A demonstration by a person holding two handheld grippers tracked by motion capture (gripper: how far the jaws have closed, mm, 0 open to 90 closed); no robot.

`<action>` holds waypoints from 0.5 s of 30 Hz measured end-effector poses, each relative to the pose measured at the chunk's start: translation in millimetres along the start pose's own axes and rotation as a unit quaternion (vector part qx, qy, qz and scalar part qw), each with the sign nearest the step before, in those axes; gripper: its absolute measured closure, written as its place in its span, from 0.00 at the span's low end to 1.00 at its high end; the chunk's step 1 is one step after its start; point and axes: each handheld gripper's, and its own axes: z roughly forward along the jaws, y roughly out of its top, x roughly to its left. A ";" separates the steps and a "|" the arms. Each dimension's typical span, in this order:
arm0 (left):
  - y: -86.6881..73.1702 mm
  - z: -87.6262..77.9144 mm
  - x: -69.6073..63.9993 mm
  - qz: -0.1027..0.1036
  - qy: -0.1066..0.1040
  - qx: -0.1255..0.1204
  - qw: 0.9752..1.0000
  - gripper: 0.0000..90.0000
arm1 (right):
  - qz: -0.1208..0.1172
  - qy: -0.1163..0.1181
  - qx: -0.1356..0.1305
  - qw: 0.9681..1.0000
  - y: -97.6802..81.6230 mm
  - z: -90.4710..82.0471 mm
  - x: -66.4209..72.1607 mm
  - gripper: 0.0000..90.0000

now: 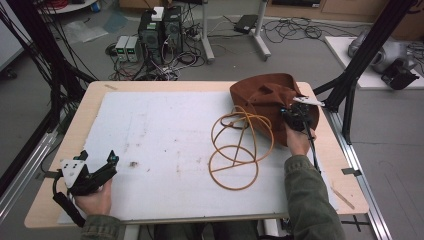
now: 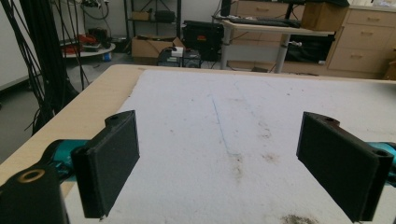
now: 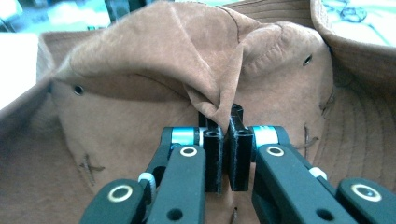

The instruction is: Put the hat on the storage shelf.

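right gripper (image 3: 223,140) pinched on a fold of the hat (image 3: 154,70) crown at the table's (image 1: 55,165) far right corner; brim near the edge, wire frame (image 1: 240,150) just left. open mat (image 1: 160,130) lies leftward. left gripper (image 1: 97,156) gapes empty, well apart.

Soft, even room light is falling on my bench (image 1: 65,135), casting faint shadows; everything I am seeing is looking slightly blurred and grainy.
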 end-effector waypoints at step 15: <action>0.3 0.4 -2.1 -0.006 -0.007 0.000 1.000 0.15 | 0.051 0.026 -0.181 0.982 17.9 -57.2 -12.6 0.97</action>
